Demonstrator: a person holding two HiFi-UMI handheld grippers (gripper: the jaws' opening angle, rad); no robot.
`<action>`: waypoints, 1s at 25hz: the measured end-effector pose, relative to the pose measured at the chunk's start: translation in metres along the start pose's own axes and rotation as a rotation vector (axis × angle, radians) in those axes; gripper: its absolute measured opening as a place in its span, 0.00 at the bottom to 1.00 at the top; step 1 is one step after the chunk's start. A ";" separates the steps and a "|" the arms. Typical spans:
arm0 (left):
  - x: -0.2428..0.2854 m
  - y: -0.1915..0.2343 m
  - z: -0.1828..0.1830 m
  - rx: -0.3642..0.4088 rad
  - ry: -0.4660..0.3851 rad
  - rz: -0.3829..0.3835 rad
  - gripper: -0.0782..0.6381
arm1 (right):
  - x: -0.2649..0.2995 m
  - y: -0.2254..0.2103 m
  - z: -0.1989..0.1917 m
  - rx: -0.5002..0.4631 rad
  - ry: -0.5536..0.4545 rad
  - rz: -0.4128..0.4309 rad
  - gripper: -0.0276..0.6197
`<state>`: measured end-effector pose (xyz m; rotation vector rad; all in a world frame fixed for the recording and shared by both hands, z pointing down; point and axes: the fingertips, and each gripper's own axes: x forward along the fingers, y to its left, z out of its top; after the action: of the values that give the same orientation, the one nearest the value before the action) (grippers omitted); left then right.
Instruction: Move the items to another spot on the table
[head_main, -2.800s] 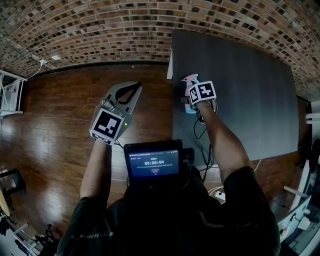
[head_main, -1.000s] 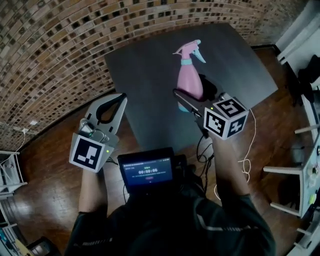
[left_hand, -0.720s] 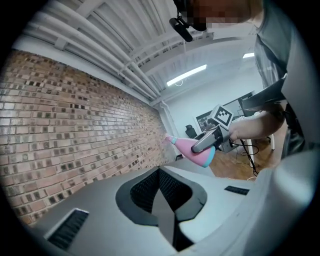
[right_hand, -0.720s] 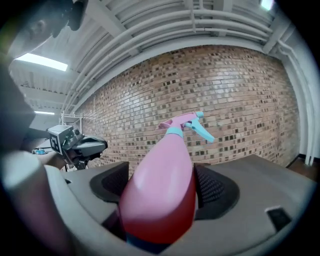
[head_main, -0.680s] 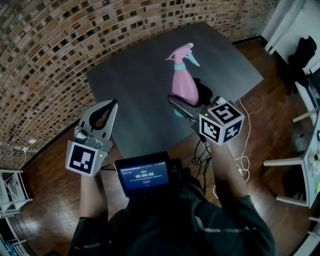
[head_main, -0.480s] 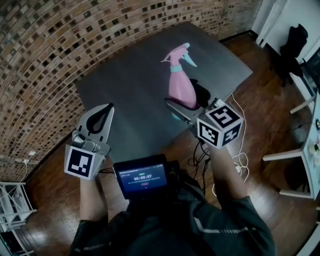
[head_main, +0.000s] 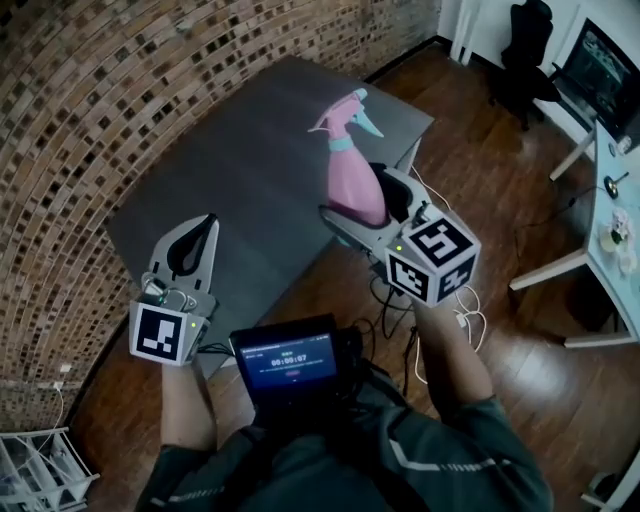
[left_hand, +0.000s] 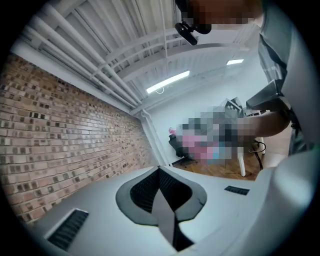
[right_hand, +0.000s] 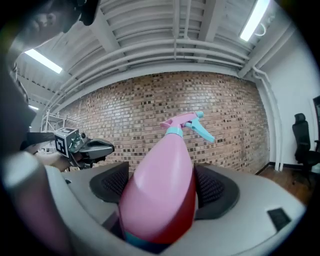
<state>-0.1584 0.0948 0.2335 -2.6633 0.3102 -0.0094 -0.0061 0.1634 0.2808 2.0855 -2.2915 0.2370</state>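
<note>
A pink spray bottle (head_main: 352, 172) with a teal collar and trigger stands upright between the jaws of my right gripper (head_main: 366, 206), which is shut on its body. It hangs over the near right edge of the dark grey table (head_main: 225, 160). In the right gripper view the bottle (right_hand: 159, 185) fills the gap between the two black pads, and its base is hidden. My left gripper (head_main: 205, 225) is shut and empty over the table's near left edge. In its own view the left gripper (left_hand: 160, 170) has its tips together with nothing between them.
A brick wall (head_main: 110, 70) runs behind the table. Wooden floor lies to the right, with cables (head_main: 466, 312) trailing on it, a black office chair (head_main: 527, 40) and a white desk (head_main: 612, 120). A screen device (head_main: 290, 364) sits at my chest.
Both grippers have swung sideways along the table together with my view. The bottle stays in the right gripper, now nearer the table's right corner. The left gripper remains shut.
</note>
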 end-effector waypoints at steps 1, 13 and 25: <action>0.011 -0.009 0.004 0.007 -0.003 -0.026 0.10 | -0.011 -0.008 0.000 0.004 -0.012 -0.016 0.68; 0.124 -0.069 0.043 0.035 -0.149 -0.226 0.10 | -0.106 -0.105 0.006 0.009 -0.067 -0.261 0.68; 0.267 -0.072 0.034 -0.033 -0.240 -0.312 0.10 | -0.102 -0.229 0.020 0.004 -0.052 -0.376 0.68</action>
<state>0.1190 0.1140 0.2226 -2.6815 -0.1840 0.2170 0.2331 0.2416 0.2686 2.4923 -1.8691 0.1744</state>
